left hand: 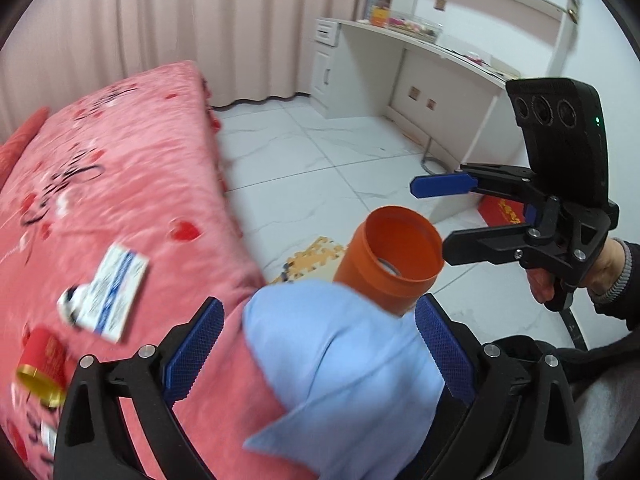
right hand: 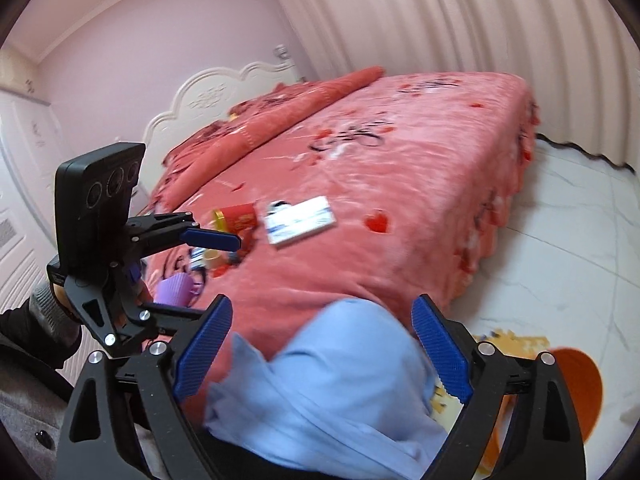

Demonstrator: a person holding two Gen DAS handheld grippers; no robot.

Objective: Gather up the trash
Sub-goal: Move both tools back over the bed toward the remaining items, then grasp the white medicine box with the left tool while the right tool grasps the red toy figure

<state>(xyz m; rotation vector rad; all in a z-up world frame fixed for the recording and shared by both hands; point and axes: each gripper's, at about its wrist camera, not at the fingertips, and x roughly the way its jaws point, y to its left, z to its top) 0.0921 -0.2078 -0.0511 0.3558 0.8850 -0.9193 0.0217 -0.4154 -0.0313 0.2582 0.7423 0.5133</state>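
Observation:
A light blue cloth (left hand: 344, 364) (right hand: 340, 384) is bunched at the near edge of the pink bed (left hand: 120, 184) (right hand: 400, 152). It sits between the wide-spread fingers of my left gripper (left hand: 318, 350) (right hand: 224, 278) and of my right gripper (right hand: 322, 350) (left hand: 430, 218); no pad presses on it. An orange bin (left hand: 394, 256) (right hand: 576, 384) stands on the floor just beyond the cloth, mouth open. On the bed lie a white-and-blue box (left hand: 116, 292) (right hand: 300, 220), a red can with a gold rim (left hand: 42, 364) (right hand: 236, 216) and a purple cup (right hand: 176, 286).
A yellow puzzle mat (left hand: 312, 256) (right hand: 508, 336) lies on the white tiled floor by the bin. A red box (left hand: 502, 210) sits under the white desk (left hand: 420, 48). Curtains hang behind the bed, and the headboard (right hand: 208, 96) is at its far end.

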